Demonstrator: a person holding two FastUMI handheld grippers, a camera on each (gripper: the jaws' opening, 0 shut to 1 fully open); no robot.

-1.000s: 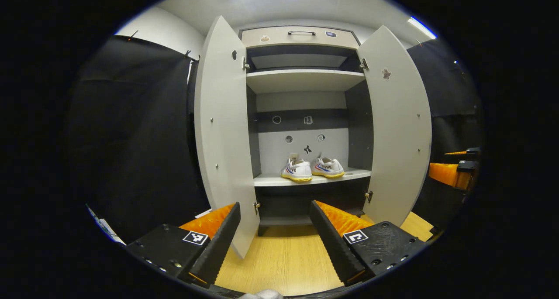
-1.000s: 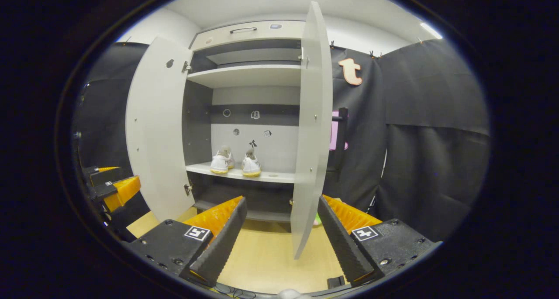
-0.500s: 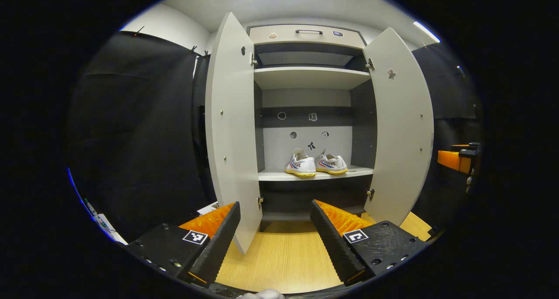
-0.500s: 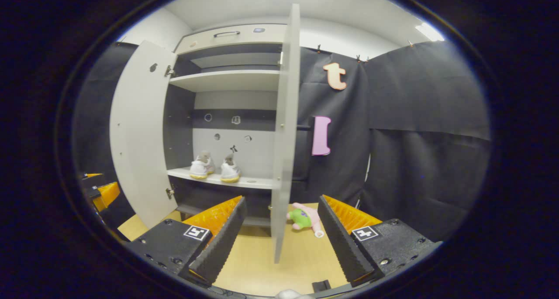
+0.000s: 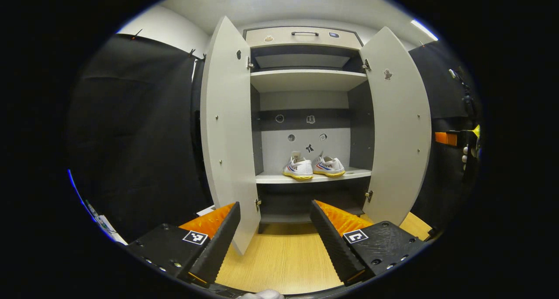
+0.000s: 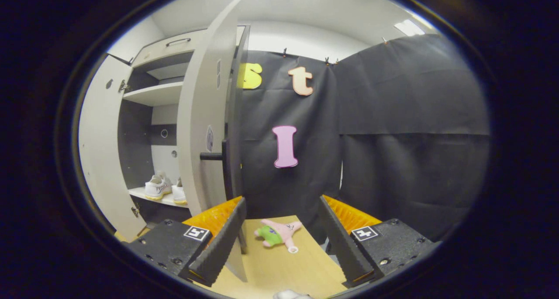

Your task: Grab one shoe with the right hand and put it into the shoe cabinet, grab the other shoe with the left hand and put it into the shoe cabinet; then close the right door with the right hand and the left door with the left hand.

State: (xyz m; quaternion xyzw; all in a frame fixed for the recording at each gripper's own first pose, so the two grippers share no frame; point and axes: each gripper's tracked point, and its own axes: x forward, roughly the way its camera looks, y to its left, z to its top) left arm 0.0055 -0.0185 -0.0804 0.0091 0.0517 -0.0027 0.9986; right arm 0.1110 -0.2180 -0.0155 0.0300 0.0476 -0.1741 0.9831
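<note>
STEP: door closing, both shoes (image 5: 312, 167) already on cabinet shelf (image 5: 314, 177) | RIGHT: right gripper (image 6: 279, 231) wide, empty, outside right door (image 6: 198, 128) | LEFT: left gripper (image 5: 275, 235) wide, empty, near left door (image 5: 227, 128) | NEXT: push right door shut.

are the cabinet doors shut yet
No, both are open: the left door and right door swing outward, exposing the shoes on the shelf.
</note>
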